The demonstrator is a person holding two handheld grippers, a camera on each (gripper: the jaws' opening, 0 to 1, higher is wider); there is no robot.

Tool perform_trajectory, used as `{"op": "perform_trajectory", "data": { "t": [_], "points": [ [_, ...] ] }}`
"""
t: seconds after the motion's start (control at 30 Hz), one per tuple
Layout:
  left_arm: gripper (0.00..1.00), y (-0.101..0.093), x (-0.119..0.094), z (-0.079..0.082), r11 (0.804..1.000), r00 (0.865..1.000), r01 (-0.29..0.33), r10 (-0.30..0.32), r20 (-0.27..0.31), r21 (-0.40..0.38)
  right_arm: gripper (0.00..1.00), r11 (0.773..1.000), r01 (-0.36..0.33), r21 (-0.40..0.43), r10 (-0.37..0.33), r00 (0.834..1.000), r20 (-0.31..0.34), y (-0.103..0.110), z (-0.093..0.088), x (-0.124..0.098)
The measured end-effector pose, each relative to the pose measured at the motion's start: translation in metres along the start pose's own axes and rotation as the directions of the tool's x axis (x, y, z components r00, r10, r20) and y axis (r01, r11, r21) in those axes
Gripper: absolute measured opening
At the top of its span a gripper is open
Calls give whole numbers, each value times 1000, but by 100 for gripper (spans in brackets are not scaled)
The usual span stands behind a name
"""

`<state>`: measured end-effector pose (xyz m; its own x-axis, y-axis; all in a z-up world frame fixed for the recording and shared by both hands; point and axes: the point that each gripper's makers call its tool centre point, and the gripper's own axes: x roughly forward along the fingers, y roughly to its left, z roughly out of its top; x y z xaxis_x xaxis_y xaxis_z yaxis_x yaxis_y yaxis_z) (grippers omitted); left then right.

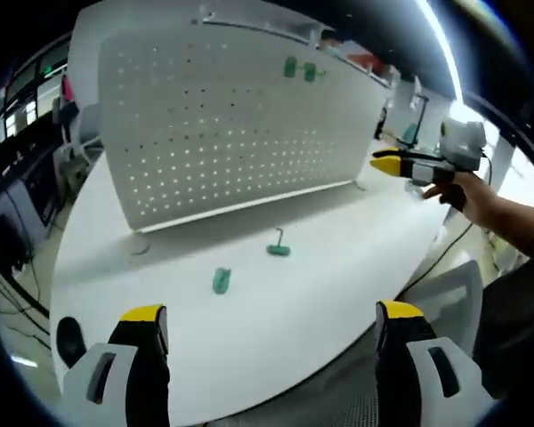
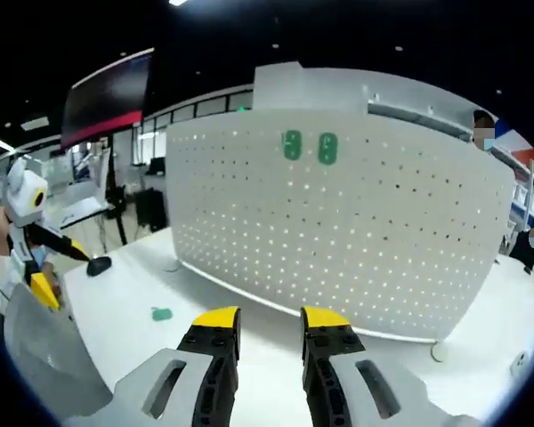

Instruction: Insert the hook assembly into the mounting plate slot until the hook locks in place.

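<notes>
Pegboard point(image 1: 231, 124) upright on table point(image 1: 338, 285); two hooks point(image 1: 301, 69) mounted high; hook point(image 1: 279, 247) and clip point(image 1: 221, 281) lie before it.

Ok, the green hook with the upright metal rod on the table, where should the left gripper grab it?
Grip the hook by its green base, coming down from above with the left gripper. The base lies flat on the table; the thin rod stands upright and looks slippery.

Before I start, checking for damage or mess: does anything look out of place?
Nothing stands out. The pegboard stands upright with two green pieces mounted near its top; a green plate and a green hook lie loose on the white table, nothing spilled or broken.
</notes>
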<state>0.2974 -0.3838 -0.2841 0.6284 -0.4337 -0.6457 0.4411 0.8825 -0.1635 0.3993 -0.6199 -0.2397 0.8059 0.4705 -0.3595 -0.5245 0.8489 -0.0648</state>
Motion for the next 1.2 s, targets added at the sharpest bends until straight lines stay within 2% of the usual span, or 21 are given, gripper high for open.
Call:
{"op": "perform_trajectory", "data": {
  "t": [0.1, 0.27, 0.33, 0.43, 0.47, 0.53, 0.67, 0.87, 0.97, 1.13, 1.2],
  "points": [
    [98, -1, 1, 0, 1000, 1000, 4, -4, 2, -1, 25, 999, -41, 8, 41, 998, -46, 12, -18, -1],
    [98, -3, 4, -5, 1000, 1000, 11, -11, -4, -6, 26, 991, -130, 32, 132, 984, -120, 36, -43, -3],
    [98, -3, 4, -7, 1000, 1000, 15, -15, -10, -9, 26, 985, -162, 51, 168, 974, -149, 45, -53, -4],
    [98, -2, 5, -10, 1000, 1000, 16, -16, -15, -13, 23, 969, -231, 87, 245, 948, -203, 61, -68, -5],
    [98, -1, 5, -10, 1000, 1000, 16, -17, -17, -14, 24, 968, -234, 88, 247, 947, -207, 62, -70, -4],
    [98, 0, 5, -12, 1000, 1000, 16, -16, -24, -17, 24, 962, -259, 90, 273, 933, -235, 68, -76, -2],
    [98, 3, 7, -14, 999, 1000, 16, -17, -25, -28, 24, 946, -303, 117, 324, 908, -266, 77, -83, 4],
    [98, 2, 11, -21, 999, 998, 25, -26, -49, -28, 24, 927, -360, 105, 374, 876, -305, 89, -88, 18],
    [98, 2, 13, -25, 999, 998, 31, -33, -61, -37, 24, 910, -397, 121, 414, 847, -334, 96, -91, 29],
    [98, 5, 14, -27, 998, 998, 30, -33, -61, -50, 23, 895, -432, 111, 440, 816, -375, 102, -94, 48],
    [100, 8, 14, -27, 998, 998, 21, -25, -63, -61, 23, 891, -441, 108, 447, 808, -384, 103, -95, 55]
  ]
}}
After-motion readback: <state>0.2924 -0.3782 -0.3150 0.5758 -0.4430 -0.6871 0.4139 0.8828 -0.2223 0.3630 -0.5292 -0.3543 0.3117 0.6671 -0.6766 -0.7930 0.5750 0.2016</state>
